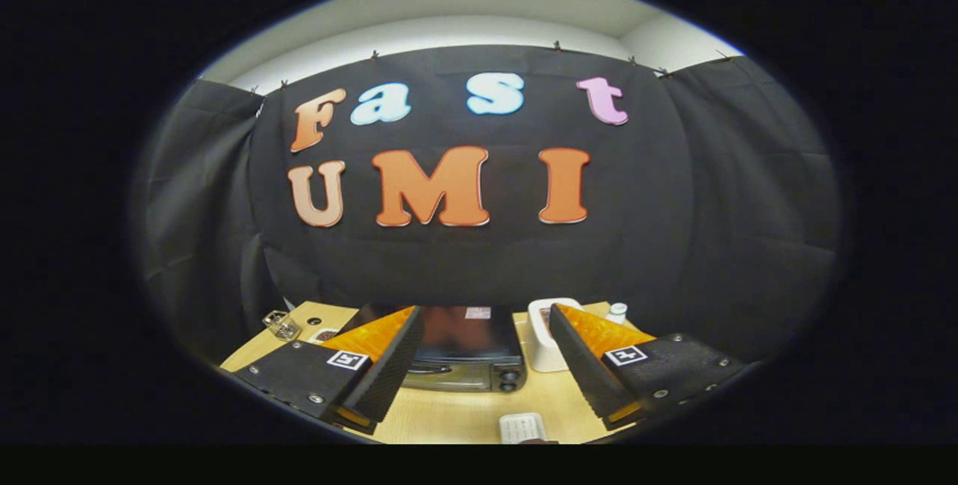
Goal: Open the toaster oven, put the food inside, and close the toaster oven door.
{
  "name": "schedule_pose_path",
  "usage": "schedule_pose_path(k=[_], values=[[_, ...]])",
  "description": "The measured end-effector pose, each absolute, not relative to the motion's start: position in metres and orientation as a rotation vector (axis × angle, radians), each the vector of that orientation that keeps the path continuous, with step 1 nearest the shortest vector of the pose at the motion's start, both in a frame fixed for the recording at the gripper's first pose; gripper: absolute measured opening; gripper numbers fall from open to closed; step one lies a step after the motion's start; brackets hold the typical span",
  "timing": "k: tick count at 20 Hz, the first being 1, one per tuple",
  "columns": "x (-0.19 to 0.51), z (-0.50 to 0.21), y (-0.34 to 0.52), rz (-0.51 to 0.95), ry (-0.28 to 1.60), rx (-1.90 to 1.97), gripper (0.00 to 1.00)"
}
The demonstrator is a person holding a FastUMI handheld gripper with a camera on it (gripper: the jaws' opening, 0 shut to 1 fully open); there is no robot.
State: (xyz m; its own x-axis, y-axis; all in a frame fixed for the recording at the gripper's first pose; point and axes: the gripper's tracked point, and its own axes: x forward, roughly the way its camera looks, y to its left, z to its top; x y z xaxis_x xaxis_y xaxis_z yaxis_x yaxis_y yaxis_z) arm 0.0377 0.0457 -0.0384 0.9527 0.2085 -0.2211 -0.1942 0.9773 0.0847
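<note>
Far left on the tabletop (464,418), near its back corner, we see a small clear glassy object (281,325); what it is we cannot tell. Just beside it a small dark hole (313,320) marks the wood, and a small round dish-like thing (323,335) peeks out next to our left finger; its contents are too small to read.

Our claw (485,367) hangs above the tabletop with its fingers (389,373) spread wide apart, nothing held between them and neither touching anything.

Between the fingers and just beyond them stands the toaster oven (465,354), dark-topped, its door shut and upright, a handle bar across the front and two knobs at its right end. A pale label sits on its top near the back.

Right of the oven, partly hidden behind our right finger, stands a white container (540,335) with a rounded rim. Farther back and right is a small white bottle (617,312).

Close below the claw, nearer us than the oven, lies a small white ribbed item (522,428), possibly the food; we cannot tell.
</note>
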Motion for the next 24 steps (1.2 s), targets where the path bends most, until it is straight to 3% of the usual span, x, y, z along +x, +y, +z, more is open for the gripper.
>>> schedule_pose_path(k=[11, 24], values=[[0.01, 0.022, -0.082, 0.019, 0.127, 0.062, 0.99], [0.021, 0.016, -0.099, 0.037, 0.123, 0.02, 0.99]])
